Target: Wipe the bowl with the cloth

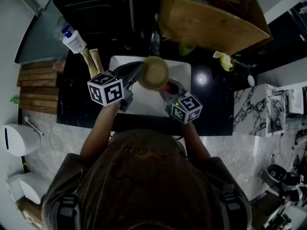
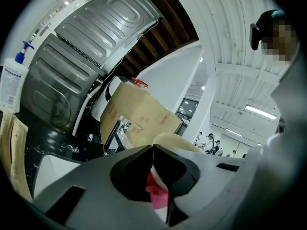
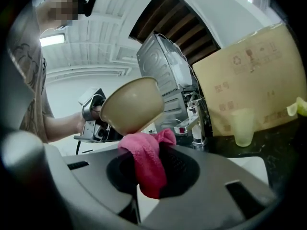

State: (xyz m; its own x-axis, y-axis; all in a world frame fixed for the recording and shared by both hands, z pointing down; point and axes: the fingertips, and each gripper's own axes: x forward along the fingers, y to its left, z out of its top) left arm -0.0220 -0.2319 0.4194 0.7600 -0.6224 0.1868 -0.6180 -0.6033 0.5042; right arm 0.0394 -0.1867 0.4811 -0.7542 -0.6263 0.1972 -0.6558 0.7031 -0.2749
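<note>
A: Bowl (image 1: 153,73)?
B: Upper centre of head view, over sink (image 1: 181,71). Left gripper (image 1: 138,76) clenched on its rim. Rigid, probably light, smooth (might slip); the rim is the sensible hold.
A: Cloth (image 3: 146,162)?
B: Soft, limp, pinched in right gripper (image 3: 149,150), seemingly touching bowl's outside. Bowl's contents: cannot tell. Cup (image 3: 242,126), right, looks empty.

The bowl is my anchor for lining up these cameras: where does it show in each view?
Head view: the bowl sits at upper centre, over the white sink.
Left gripper view: its cream rim peeks up low at centre, pinched in the left gripper.
Right gripper view: left of centre, tilted, just above the pink cloth.
Shared landmark: the cardboard box, beyond the bowl.
</note>
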